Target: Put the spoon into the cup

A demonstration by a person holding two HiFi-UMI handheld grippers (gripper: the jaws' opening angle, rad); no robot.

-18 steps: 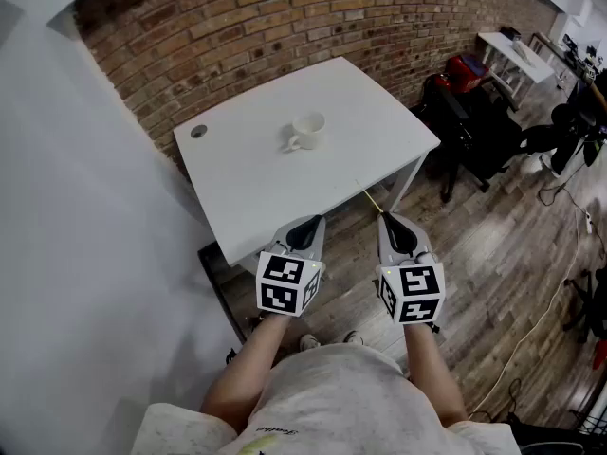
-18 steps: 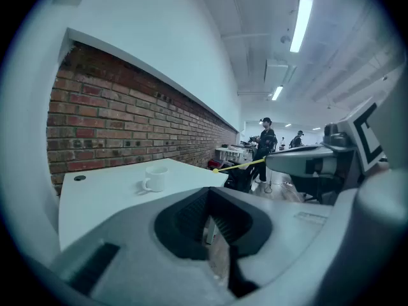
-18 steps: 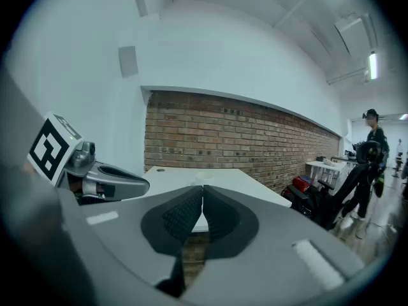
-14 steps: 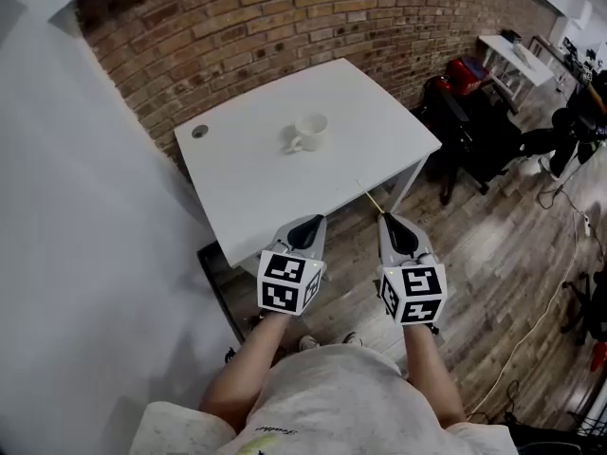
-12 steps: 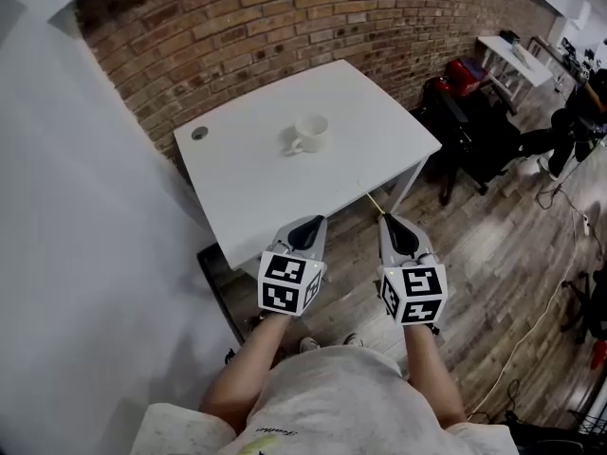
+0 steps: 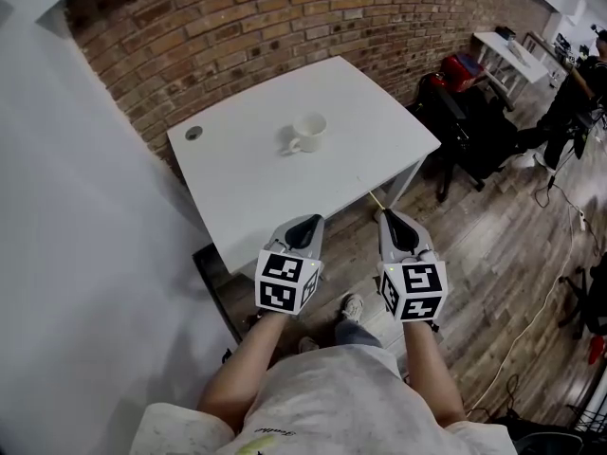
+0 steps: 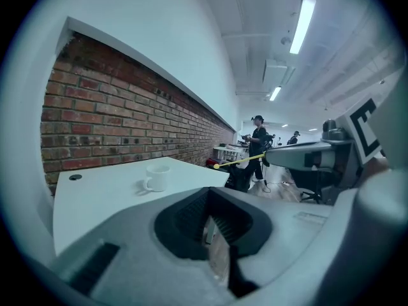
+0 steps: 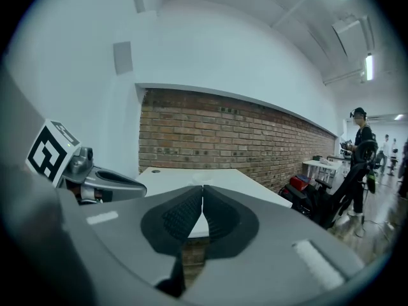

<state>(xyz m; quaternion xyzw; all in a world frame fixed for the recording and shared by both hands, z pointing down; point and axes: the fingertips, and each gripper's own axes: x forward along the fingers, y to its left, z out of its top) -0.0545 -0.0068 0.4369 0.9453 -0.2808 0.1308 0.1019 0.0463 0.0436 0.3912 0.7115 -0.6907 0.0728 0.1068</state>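
Spoon (image 6: 372,196): a thin yellow one is sticking out of the tip of the right gripper (image 6: 389,218), just below the centre of the head view. It is pointing up and left toward the near edge of the table (image 6: 248,183). In the left gripper view its small rounded end is hanging in the air, right of centre.
Right gripper: its jaws are pressing together on the spoon's handle, leaving only a hairline seam in the right gripper view.
Left gripper (image 6: 308,223): its jaws are sitting narrow, nearly closed, with nothing between them. It is hovering beside the right gripper in the lower middle of the head view, at the table's near edge.
Cup (image 6: 308,129): a white one is standing upright on the table in the upper middle of the head view, its handle turning toward the left of the frame. It is well apart from both grippers and from the spoon.
Table: a white top is carrying only the cup, with a small round hole (image 6: 193,133) showing near its upper-left corner.
Surroundings: a brick wall (image 6: 285,17) is running across the top of the head view, and dark chairs (image 6: 469,126) are standing on the wooden floor (image 6: 493,254) at the right.
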